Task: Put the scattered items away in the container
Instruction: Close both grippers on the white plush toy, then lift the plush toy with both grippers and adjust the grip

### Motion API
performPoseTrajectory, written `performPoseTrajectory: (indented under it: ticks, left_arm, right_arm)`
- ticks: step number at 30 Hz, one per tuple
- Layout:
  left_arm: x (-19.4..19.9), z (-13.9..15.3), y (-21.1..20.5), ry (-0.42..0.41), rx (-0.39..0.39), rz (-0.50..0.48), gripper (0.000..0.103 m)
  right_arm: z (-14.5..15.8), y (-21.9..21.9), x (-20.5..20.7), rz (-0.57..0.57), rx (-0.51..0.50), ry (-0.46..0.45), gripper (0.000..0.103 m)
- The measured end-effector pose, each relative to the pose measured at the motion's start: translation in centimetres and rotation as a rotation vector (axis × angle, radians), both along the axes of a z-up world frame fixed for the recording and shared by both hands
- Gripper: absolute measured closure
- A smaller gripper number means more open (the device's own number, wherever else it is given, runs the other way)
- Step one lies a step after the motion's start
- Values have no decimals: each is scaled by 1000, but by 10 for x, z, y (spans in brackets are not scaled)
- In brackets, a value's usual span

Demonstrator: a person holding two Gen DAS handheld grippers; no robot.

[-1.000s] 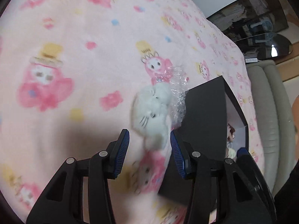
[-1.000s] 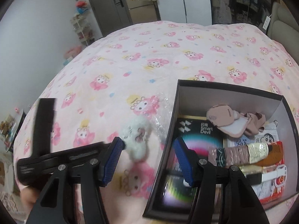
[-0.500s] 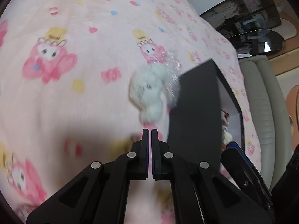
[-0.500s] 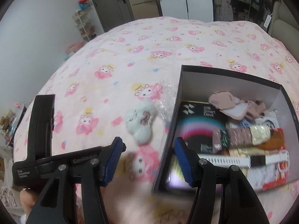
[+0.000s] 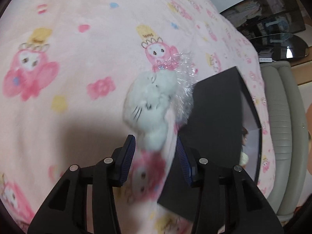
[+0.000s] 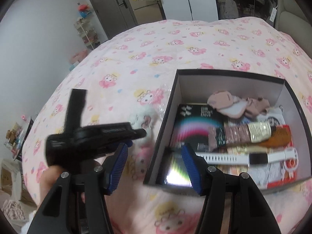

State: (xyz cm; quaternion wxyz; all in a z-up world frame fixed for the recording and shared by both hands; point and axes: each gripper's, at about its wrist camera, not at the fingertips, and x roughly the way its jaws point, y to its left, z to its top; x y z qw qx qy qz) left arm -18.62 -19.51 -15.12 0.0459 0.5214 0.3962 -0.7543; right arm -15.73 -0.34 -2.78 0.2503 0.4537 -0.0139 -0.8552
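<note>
LEFT: my left gripper [image 5: 155, 157], clamped empty half a second ago, jaws opening, nothing gripped | ITEM: plush toy [image 5: 150, 105] on blanket [image 5: 78, 78] beside box [image 6: 230, 74], grab pending | RIGHT: right gripper [image 6: 155, 165] parted, empty

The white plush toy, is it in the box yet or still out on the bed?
Out. The plush toy lies on the pink blanket just outside the box, ahead of the opening left gripper.

A black box [image 6: 230, 74] full of small things is seen on the pink bed [image 6: 175, 44]. A fluffy white toy [image 6: 144, 117] lies just beside it. The right claw [image 6: 155, 163] is held open above the box's near corner.
</note>
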Motion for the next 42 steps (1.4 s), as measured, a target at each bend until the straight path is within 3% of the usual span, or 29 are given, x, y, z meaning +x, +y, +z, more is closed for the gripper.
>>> performPoseTrajectory:
  ticks: [1, 2, 4, 8, 12, 17, 20, 23, 25, 27, 28, 31, 35, 42]
  left_arm:
    - [-4, -6, 0, -12, -3, 1, 61]
    - [-8, -13, -1, -26, -10, -5, 79]
    - [-8, -19, -1, -36, -10, -12, 82]
    - [24, 8, 3, 29, -45, 4, 84]
    - [79, 33, 17, 89, -24, 13, 83]
    - [154, 36, 61, 66, 23, -55, 83]
    - [173, 32, 99, 34, -14, -132, 82]
    - [171, 27, 134, -8, -114, -209, 79]
    - [165, 23, 152, -31, -119, -274, 76]
    - [164, 22, 158, -25, -99, -305, 60]
    - [165, 23, 157, -18, -94, -305, 57]
    - [170, 28, 149, -18, -127, -281, 58]
    - [180, 40, 143, -4, -251, -240, 62]
    - [152, 38, 110, 85, -202, -190, 59]
  right_arm:
    - [-2, -1, -3, -4, 5, -1, 48]
    - [-4, -3, -7, -8, 9, -2, 48]
    - [-10, -7, -14, -13, 15, -7, 48]
    - [-15, -6, -12, -19, 2, -21, 48]
    - [-10, 15, 11, -31, -63, -40, 48]
    - [-7, 57, 59, 4, -51, -61, 48]
    - [-12, 82, 80, -1, -31, -88, 48]
    - [-23, 106, 94, -18, -55, -136, 48]
    - [-34, 116, 98, -40, -33, -171, 48]
    - [-43, 124, 103, -53, -26, -202, 48]
    - [-45, 127, 106, -55, -30, -212, 48]
    - [-53, 125, 113, -34, -32, -234, 48]
    - [-63, 115, 116, -3, -57, -263, 48]
    - [-75, 92, 114, 67, -59, -299, 48]
